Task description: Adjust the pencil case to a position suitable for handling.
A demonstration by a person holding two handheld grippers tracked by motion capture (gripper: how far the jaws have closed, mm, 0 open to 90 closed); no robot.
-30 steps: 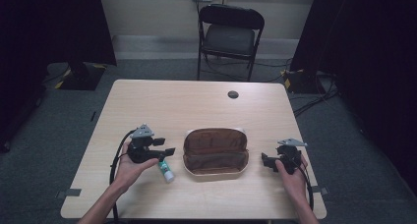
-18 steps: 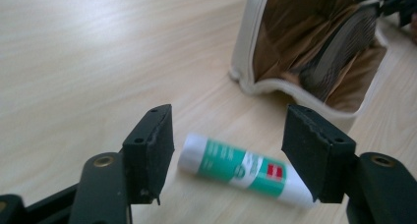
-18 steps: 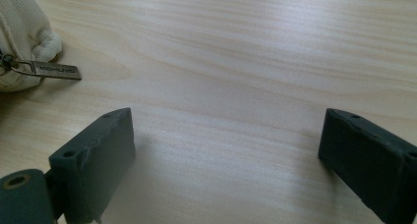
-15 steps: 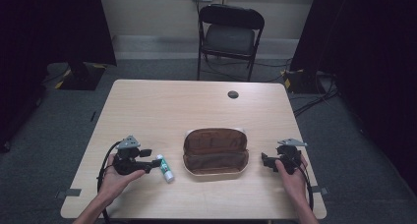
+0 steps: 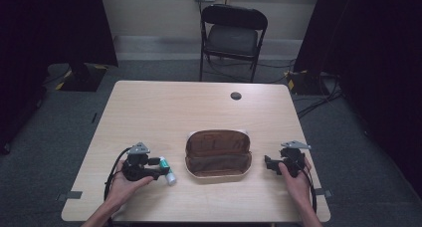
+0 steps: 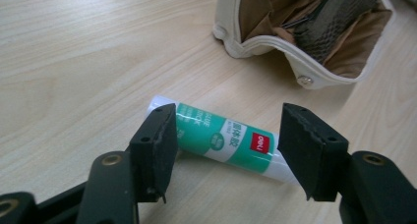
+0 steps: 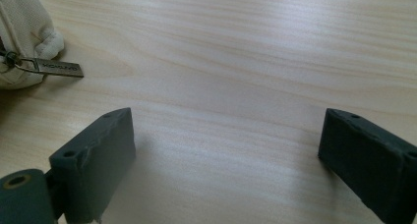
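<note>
Two grippers | left (image 6: 223, 150) straddles glue stick (image 6: 221, 141), unclamped, near desk's front-left | right (image 7: 226, 160) wide, empty, beside pouch (image 5: 218, 152)

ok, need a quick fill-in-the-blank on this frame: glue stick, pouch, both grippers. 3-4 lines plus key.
1. The glue stick lies flat on the table, between the jaws of the ____ gripper.
2. The glue stick's label is mostly ____ in colour.
3. The pouch sits between the two grippers with its zip ____.
4. The right gripper has ____ between its jaws but bare table.

Missing words: left; green; open; nothing
</note>
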